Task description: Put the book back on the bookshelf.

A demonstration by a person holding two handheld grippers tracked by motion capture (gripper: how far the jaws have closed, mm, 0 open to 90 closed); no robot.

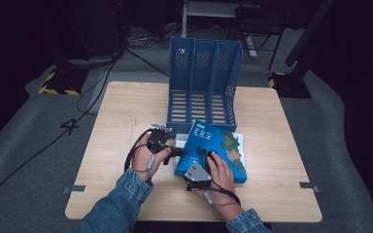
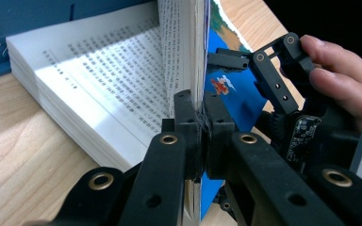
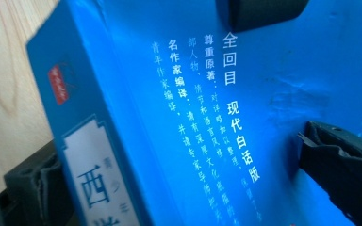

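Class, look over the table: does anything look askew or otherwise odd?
Yes. The blue book is not lying shut: the left gripper pinches its cover and some pages, lifting them off the white page block. The blue file rack stands upright.

Quick count: one blue book [image 1: 217, 145] on the worktop [image 1: 126, 116], cover lifted open. One blue file rack [image 1: 201, 82] at 12 o'clock from it, split into three slots. Two claws: the left claw [image 1: 175, 151] at the book's 9 o'clock edge, the right claw [image 1: 205, 154] toward 6 o'clock. Two hands, two denim sleeves. One wooden worktop under the lot.
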